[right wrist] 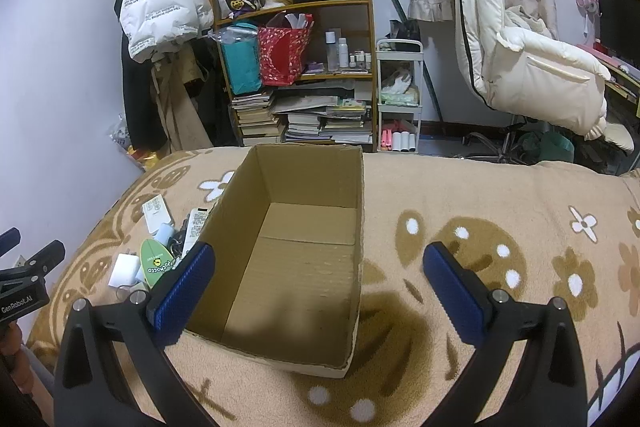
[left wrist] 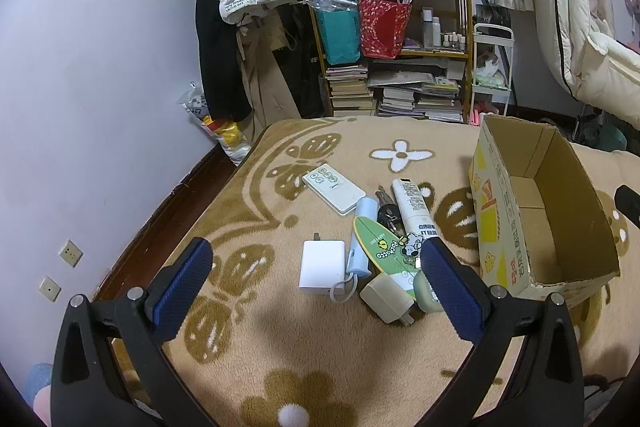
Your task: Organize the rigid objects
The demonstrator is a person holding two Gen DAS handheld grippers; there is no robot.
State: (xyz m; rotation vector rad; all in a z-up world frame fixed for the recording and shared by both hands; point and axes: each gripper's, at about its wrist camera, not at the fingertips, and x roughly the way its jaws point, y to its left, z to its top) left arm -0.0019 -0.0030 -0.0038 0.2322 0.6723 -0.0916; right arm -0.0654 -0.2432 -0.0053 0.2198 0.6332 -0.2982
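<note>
Nothing has gone into the cardboard box (right wrist: 304,259) yet: its floor shows bare, so the step in hand looks like the first pick from the pile. The left gripper (left wrist: 316,279) hovers over that pile with its jaws spread wide and nothing between them; the right gripper (right wrist: 320,283) hangs above the box's open top, equally wide and empty.

A clean first grab would likely be the white charger block (left wrist: 322,267), which lies flat at the near side of the pile and apart from most of the rest; the jaws should straddle its flat sides and close squarely. The pale blue power bank (left wrist: 360,239) just beside it trails a looped cord that touches the block, so a slow lift seems wise to avoid dragging it along.

The pile sits on the blanket (left wrist: 280,347) near its left edge, just beside the box's printed wall. It holds a white remote (left wrist: 334,189) toward the far edge, a white spray bottle (left wrist: 416,211) leaning by dark keys, a green oval tag (left wrist: 384,251) overlapping several items, and a cream plug adapter (left wrist: 386,297) nearest the camera. All look hard and smooth, likely to slip if pinched at a corner.
</note>
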